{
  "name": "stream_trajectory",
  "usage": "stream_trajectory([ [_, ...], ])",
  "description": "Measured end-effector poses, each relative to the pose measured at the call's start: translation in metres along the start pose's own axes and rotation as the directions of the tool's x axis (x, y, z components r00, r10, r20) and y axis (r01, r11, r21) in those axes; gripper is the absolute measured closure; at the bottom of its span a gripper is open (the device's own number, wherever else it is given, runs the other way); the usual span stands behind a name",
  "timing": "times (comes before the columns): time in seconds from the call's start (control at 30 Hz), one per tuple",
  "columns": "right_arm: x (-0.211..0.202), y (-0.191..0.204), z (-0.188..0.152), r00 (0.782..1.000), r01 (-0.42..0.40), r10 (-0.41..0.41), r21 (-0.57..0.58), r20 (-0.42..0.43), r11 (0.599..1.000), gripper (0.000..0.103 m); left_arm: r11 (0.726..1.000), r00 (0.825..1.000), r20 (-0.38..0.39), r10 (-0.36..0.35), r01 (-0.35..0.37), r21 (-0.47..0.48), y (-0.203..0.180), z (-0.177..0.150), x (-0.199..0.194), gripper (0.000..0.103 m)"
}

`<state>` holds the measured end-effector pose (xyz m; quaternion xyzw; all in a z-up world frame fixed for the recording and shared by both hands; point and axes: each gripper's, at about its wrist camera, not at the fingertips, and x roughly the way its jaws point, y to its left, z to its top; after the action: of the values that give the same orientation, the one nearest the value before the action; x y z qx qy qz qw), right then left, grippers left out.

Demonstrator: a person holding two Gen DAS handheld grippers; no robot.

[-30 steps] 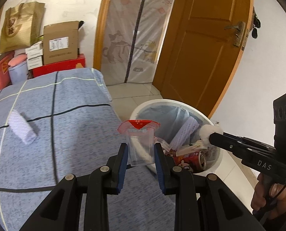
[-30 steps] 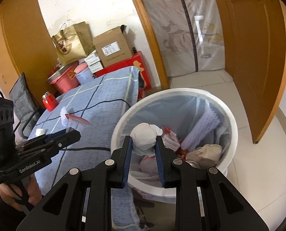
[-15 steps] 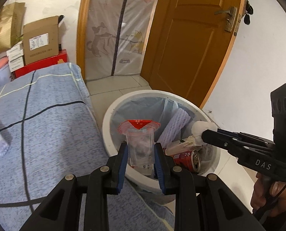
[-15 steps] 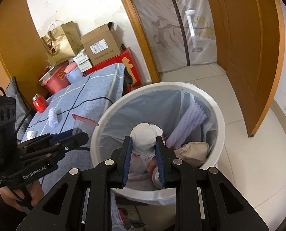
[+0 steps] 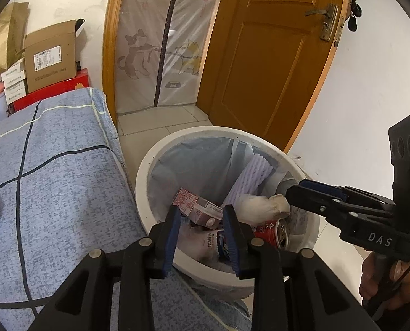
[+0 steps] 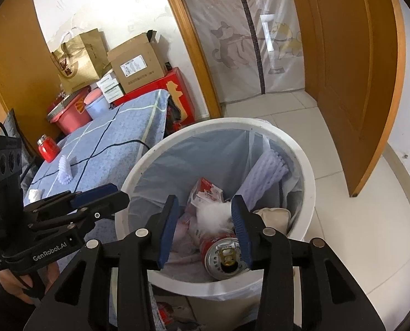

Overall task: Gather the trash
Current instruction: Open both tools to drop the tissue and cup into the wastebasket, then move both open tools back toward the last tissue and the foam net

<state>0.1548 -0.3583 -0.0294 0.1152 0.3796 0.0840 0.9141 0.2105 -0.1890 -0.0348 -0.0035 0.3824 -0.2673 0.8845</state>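
The round white plastic trash bin [image 5: 147, 171] lined with a thin pale blue bag stood on the tiled floor, just beside the edge of the bed with the blue checked cover [image 5: 53, 165]. Both grippers hung over its mouth. The left gripper [image 5: 200, 220] had its blue-padded jaws opening, partly apart, with nothing between them; only the bin's contents showed through the gap. The right gripper [image 6: 205, 220] had its jaws opening too, standing wider, and a blurred white crumpled wad [image 6: 214, 215] showed in the gap between the pads, clear of both and above the other rubbish.

Inside the bin lay a red aluminium drink can [image 6: 222, 253] on its side with its open top facing the right wrist camera, a small red-and-white printed carton [image 5: 196, 207], a lilac ribbed foam fruit sleeve [image 5: 249, 176] leaning against the far wall, and a beige crumpled lump [image 6: 274, 215] near the right wall.

On the bed cover, well apart from the bin, lay another white foam net sleeve [image 6: 64, 169], a small white scrap [image 6: 33, 194] and a red jar with a metal lid [image 6: 47, 149].
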Motion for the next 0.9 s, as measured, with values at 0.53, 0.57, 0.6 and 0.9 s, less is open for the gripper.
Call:
stream_trajectory([
  [0.53, -0.028, 0.032, -0.001, 0.997, -0.054, 0.056, -0.057, 0.049, 0.997, 0.062, 0.999, 0.998, 0.067, 0.017, -0.013, -0.051, 0.012, -0.008, -0.049, 0.071],
  [0.57, -0.029, 0.035, -0.002, 0.997, -0.058, 0.061, -0.061, 0.050, 0.996, 0.062, 0.998, 0.997, 0.070, 0.022, -0.019, -0.052, 0.013, -0.009, -0.053, 0.071],
  [0.6, -0.031, 0.039, -0.003, 0.996, -0.062, 0.066, -0.066, 0.052, 0.996, 0.062, 0.998, 0.997, 0.072, 0.027, -0.023, -0.054, 0.014, -0.011, -0.056, 0.071],
  [0.9, -0.035, 0.073, -0.012, 0.992, -0.117, 0.123, -0.124, 0.043, 0.985, 0.062, 0.992, 0.991, 0.095, 0.089, -0.080, -0.092, 0.031, -0.031, -0.089, 0.071],
])
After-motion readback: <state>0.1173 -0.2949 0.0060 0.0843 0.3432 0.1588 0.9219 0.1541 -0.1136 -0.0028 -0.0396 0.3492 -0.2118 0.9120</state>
